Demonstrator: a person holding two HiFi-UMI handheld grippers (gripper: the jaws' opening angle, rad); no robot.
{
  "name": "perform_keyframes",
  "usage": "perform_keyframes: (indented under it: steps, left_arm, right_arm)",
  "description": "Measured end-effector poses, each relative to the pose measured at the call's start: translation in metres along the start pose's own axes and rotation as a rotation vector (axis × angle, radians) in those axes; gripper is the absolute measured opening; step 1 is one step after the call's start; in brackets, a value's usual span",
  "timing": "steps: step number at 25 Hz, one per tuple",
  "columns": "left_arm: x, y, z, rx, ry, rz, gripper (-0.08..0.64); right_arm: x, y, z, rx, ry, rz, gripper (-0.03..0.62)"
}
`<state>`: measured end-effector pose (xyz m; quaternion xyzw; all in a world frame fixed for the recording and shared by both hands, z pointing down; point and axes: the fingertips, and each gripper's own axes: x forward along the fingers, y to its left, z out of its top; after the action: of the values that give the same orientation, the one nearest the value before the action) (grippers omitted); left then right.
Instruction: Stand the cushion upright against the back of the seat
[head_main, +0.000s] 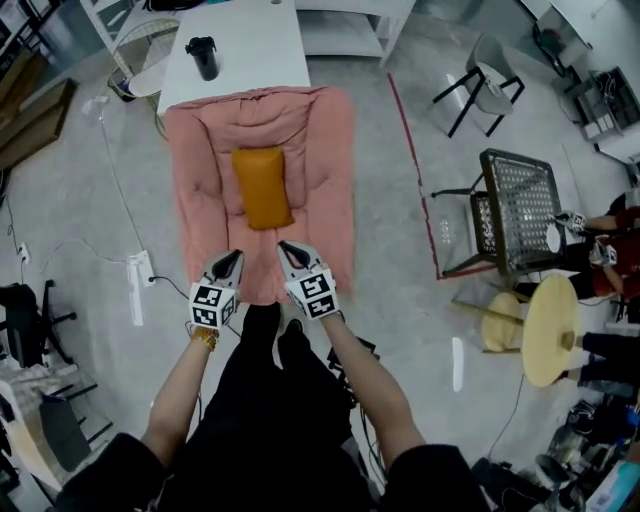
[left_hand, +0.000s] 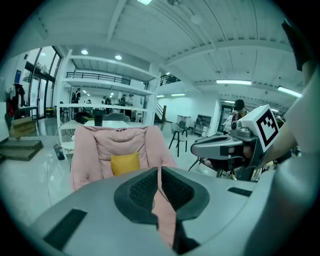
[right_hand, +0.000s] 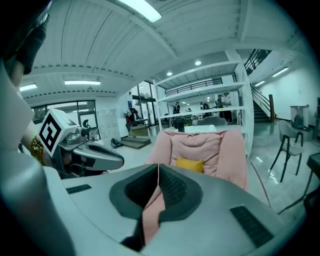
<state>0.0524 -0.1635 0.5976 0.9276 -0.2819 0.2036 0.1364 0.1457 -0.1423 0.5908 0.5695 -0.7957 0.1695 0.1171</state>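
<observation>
1. Where the cushion is: the mustard-orange rectangular fabric cushion (head_main: 263, 187) sits dead centre on the big pink padded lounge seat (head_main: 330, 180), in the upper middle of the head view. In both gripper views it looks propped against the lower part of the seat's back, so I'd guess the standing-up bit is pretty much done. I can't tell how steeply it leans.

2. Left gripper (head_main: 236, 256): its own view shows the jaws pressed together. A pink sliver shows in the slit, but I read that as the seat seen through the gap, not fabric being pinched. So it's clenched on nothing.

3. Right gripper (head_main: 283, 245): same story, jaws closed up with nothing held.

4. The relation that matters:
   - The cushion lies straight up-frame from both tools, on the line that runs between them.
   - It's well apart from both tips, which hang over the seat's front end at lower centre.
   - Its long axis runs up and down the frame, along the seat.
   - The right tip is maybe a touch nearer, though honestly it's close to even.

5. If it still needs a nudge, I reckon either gripper goes straight forward and has to open first.
</observation>
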Motion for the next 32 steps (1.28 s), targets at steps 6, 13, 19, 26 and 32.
perform_keyframes:
  steps: [6,13,19,26,32]
  left_arm:
    - [-0.058,-0.031,-0.004,0.030,-0.054,0.004,0.031]
    - [-0.121,-0.037,0.001,0.026,-0.135,0.004,0.032]
    - [-0.163,-0.047,-0.013,0.036,-0.173,-0.015,0.032]
    - [-0.222,-0.095,-0.024,0.093,-0.204,0.048,0.032]
    - [-0.261,-0.164,-0.038,0.127,-0.249,0.098,0.032]
  right_arm:
    - [-0.045,0.053,0.003,-0.027,-0.027,0.023,0.020]
    - [-0.078,0.108,0.005,-0.037,-0.028,-0.015,0.020]
    - [-0.099,0.149,0.001,-0.038,-0.048,-0.046,0.020]
    - [-0.155,0.190,0.002,-0.092,-0.115,-0.020,0.020]
    - [-0.224,0.212,-0.016,-0.094,-0.156,0.008,0.018]
